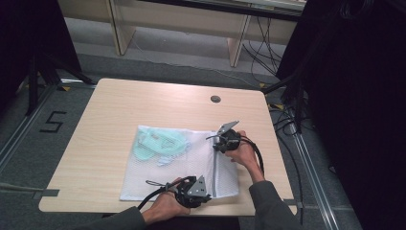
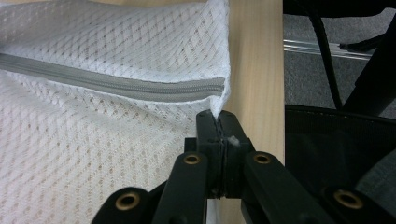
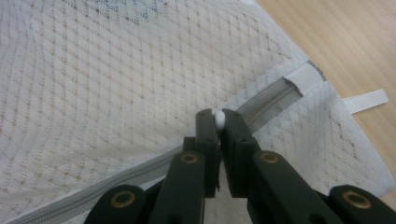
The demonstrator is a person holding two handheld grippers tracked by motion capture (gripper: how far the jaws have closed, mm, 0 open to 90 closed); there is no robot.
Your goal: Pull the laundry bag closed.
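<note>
A white mesh laundry bag [image 1: 177,165] lies flat on the wooden table [image 1: 110,105], with a pale green garment [image 1: 158,143] inside its far left part. A grey zipper [image 2: 116,84] runs along the bag's right side. My left gripper [image 2: 218,116] is shut on the bag's near right corner, just past the zipper's end; from above, the left gripper [image 1: 207,195] sits at the table's front edge. My right gripper [image 3: 219,116] is shut on the small white zipper pull [image 3: 219,120], at the far end of the zipper [image 3: 266,100]. In the high view the right gripper [image 1: 218,145] rests on the bag's far right edge.
A round cable grommet [image 1: 215,99] sits in the table's far side. Black cables [image 1: 287,124] and stand legs lie on the floor to the right. A white fabric tab [image 3: 366,100] sticks out of the bag's corner. A "5" [image 1: 53,121] marks the floor at left.
</note>
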